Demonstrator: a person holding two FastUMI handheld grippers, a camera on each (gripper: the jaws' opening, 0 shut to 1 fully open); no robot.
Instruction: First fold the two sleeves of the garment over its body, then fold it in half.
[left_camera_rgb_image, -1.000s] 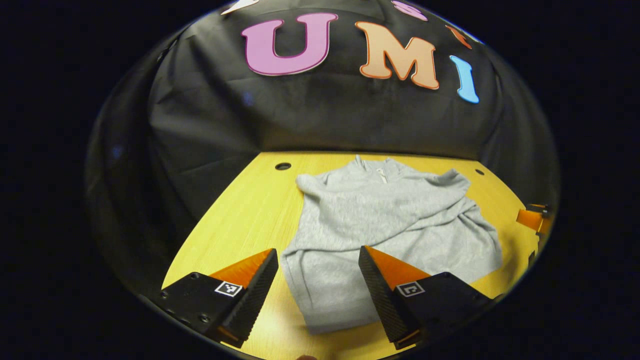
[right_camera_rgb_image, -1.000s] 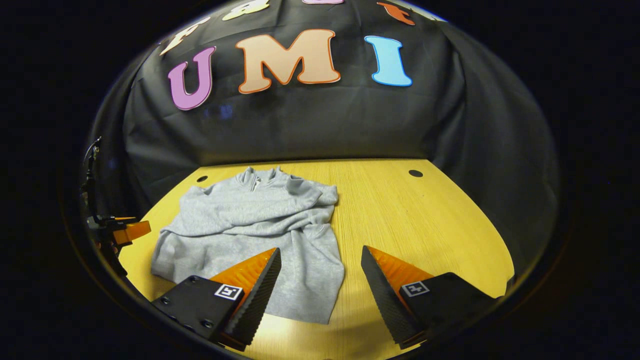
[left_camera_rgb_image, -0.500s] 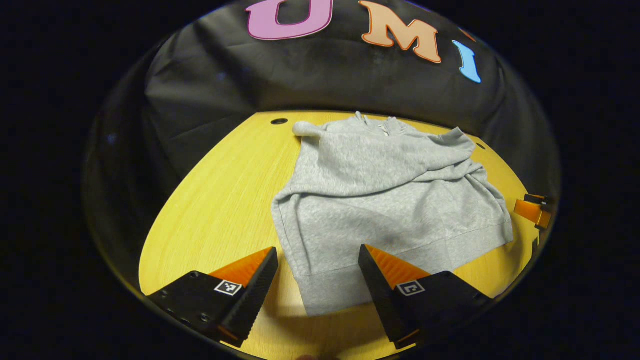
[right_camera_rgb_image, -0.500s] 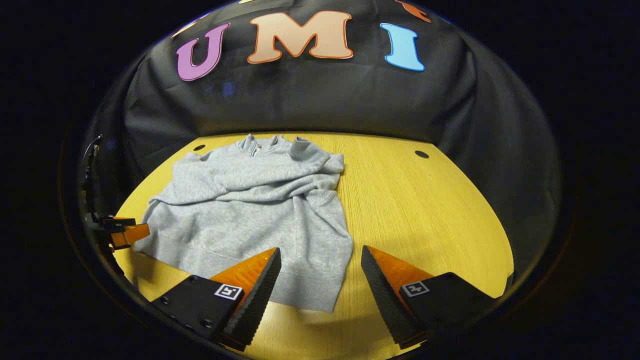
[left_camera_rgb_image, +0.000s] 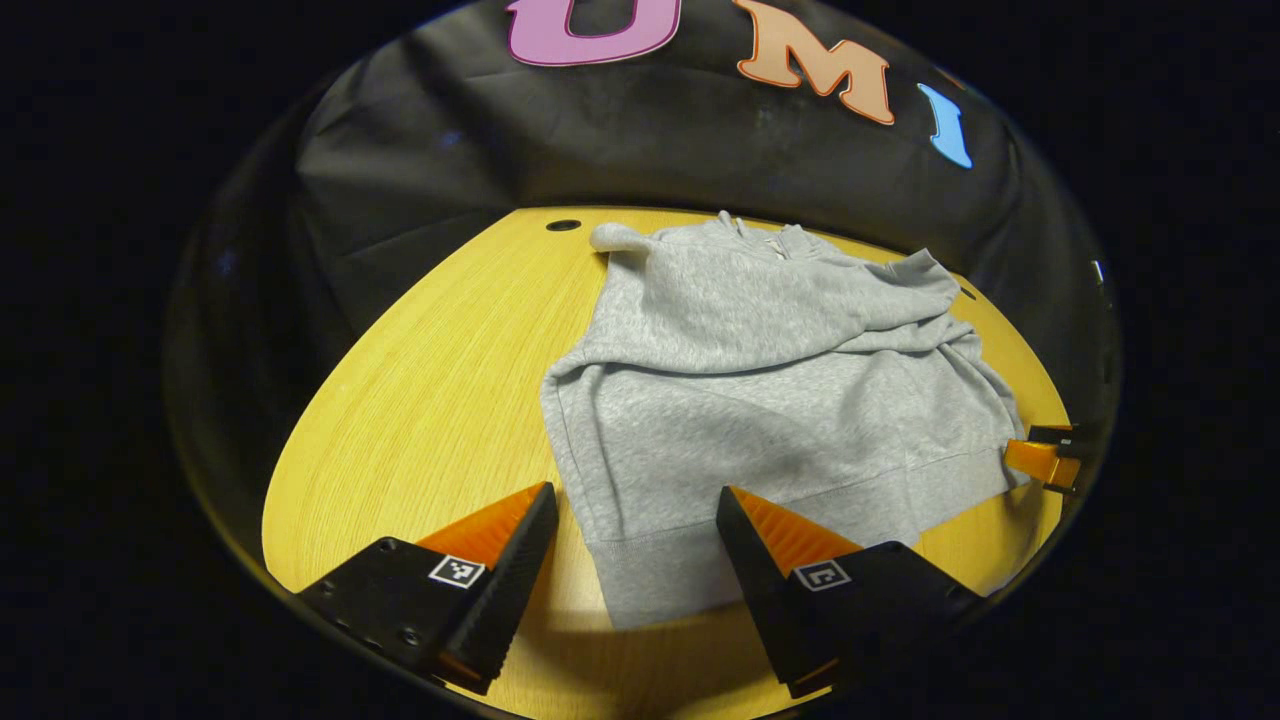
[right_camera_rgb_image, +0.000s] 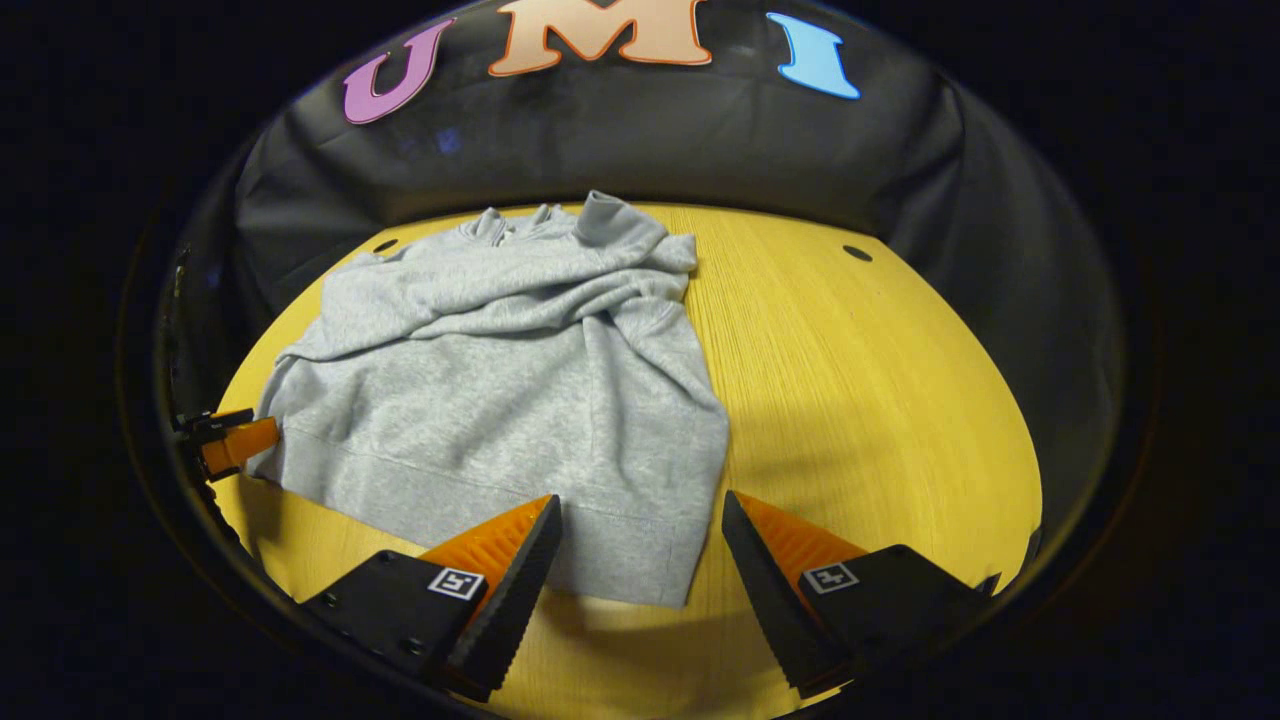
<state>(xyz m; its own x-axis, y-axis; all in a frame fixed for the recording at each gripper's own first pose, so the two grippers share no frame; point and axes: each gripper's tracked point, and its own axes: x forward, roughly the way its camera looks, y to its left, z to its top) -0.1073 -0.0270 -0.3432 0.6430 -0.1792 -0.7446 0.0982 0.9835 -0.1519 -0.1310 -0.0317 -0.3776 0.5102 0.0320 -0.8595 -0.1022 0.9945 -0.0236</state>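
Note:
A grey zip-neck sweatshirt lies flat on the yellow wooden table, collar at the far side, both sleeves folded across its chest. My left gripper hovers open over the hem's left corner, with the corner lying between its fingers and untouched. My right gripper hovers open over the hem's right corner in the same way. The right gripper's tip appears at the hem's far end in the left gripper view. In the right gripper view the left gripper's tip sits at the hem's left end.
Small round holes pierce the tabletop near its far corners. The black cloth wall closes the booth right behind the table. Bare wood spreads left of the sweatshirt and to its right.
Both grippers have tipped down and drawn back toward the near edge, so each now sits at a hem corner. The sweatshirt itself has not moved.

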